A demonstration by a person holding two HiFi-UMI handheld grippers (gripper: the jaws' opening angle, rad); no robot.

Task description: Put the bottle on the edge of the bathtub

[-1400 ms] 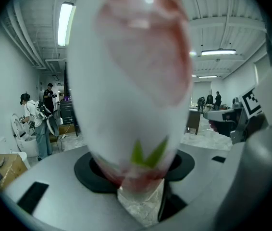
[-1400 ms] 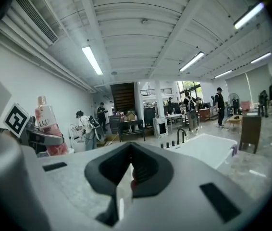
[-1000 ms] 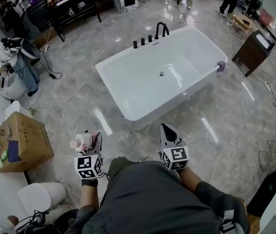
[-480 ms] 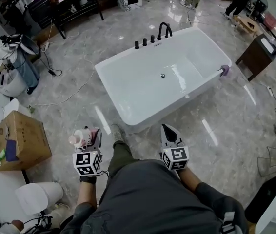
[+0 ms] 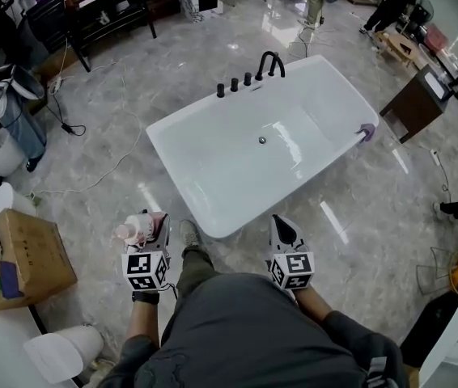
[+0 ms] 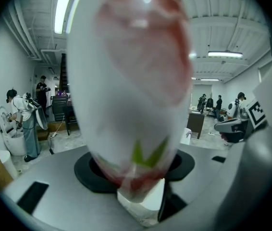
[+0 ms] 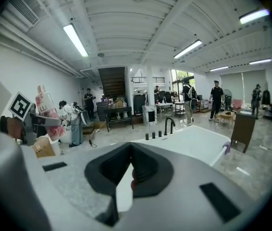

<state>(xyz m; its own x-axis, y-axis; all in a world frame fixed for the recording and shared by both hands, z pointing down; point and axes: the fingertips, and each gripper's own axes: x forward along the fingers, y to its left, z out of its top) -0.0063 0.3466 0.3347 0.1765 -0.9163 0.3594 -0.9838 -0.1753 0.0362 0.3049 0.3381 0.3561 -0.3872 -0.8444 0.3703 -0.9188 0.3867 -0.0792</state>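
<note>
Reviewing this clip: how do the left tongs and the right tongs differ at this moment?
The left tongs clamp a white-and-pink plastic bottle; the right tongs hold nothing. The left tongs' jaws stand wide apart around the bottle, while the right tongs' jaws are shut together. Shared: both are held low in front of the person, pointing toward the white rectangular bathtub and short of its rim.

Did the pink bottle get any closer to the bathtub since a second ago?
Yes. The bottle has moved forward toward the bathtub: the tub's near corner now sits level with it, and the cardboard box has dropped behind.
</note>
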